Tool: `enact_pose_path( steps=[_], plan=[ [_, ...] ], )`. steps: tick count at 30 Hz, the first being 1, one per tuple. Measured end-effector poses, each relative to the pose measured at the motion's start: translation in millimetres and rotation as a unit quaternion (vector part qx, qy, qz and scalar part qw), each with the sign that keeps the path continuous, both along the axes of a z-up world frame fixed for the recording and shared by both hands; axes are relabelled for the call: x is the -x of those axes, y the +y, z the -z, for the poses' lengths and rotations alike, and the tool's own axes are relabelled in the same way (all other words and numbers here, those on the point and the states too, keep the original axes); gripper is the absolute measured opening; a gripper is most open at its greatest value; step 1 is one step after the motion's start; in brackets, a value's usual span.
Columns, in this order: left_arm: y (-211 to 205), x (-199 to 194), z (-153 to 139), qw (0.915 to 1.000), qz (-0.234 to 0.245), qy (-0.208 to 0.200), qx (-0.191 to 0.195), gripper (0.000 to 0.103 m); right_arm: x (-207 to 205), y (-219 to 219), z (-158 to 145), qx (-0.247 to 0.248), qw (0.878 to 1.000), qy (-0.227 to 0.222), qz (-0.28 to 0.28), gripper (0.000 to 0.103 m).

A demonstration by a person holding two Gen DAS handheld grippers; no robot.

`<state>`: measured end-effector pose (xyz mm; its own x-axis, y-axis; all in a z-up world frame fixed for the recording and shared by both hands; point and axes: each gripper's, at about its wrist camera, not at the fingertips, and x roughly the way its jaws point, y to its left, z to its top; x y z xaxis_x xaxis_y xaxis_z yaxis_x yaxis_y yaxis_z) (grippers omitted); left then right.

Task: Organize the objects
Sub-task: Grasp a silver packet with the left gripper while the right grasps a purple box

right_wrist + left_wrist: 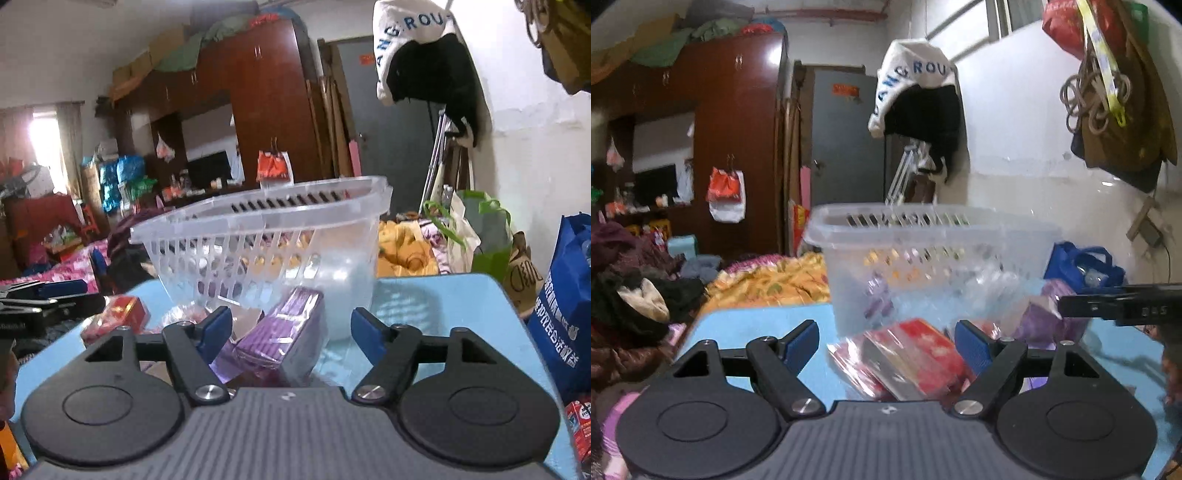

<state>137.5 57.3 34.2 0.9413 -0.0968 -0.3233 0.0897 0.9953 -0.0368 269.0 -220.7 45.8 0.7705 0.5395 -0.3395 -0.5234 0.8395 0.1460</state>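
A clear plastic basket [923, 240] stands on the light blue table [746, 328]; it also shows in the right wrist view [258, 229]. A red packet in clear wrap [908, 358] lies in front of it, between the fingers of my open left gripper [886, 347]. A purple packet in clear wrap [280, 332] lies between the fingers of my open right gripper [291, 332]. The red packet [118, 314] shows at the left in the right wrist view. The right gripper [1123, 302] reaches in from the right edge of the left wrist view.
A blue bag [1082, 266] and purple wrap [1049, 310] sit right of the basket. A bed with piled clothes [639, 295] lies to the left. A blue printed bag [565, 325] stands at the table's right edge. A wardrobe [266, 96] stands behind.
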Motion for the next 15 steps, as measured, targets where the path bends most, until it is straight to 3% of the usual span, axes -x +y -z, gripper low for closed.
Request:
enact_pose_path(
  steps=[3, 8, 15],
  plan=[
    [-6, -4, 9, 0.9999, 0.004, 0.007, -0.011, 0.084, -3, 4, 7, 0.010, 1.000, 0.010, 0.003, 0.071],
    [-8, -1, 11, 0.9998, 0.004, 0.007, -0.018, 0.084, 10, 0, 7, 0.002, 1.000, -0.001, -0.007, 0.049],
    [-19, -3, 12, 0.9990, 0.014, 0.016, -0.038, 0.084, 19, 2, 4, 0.008, 1.000, -0.024, 0.008, 0.048]
  ],
)
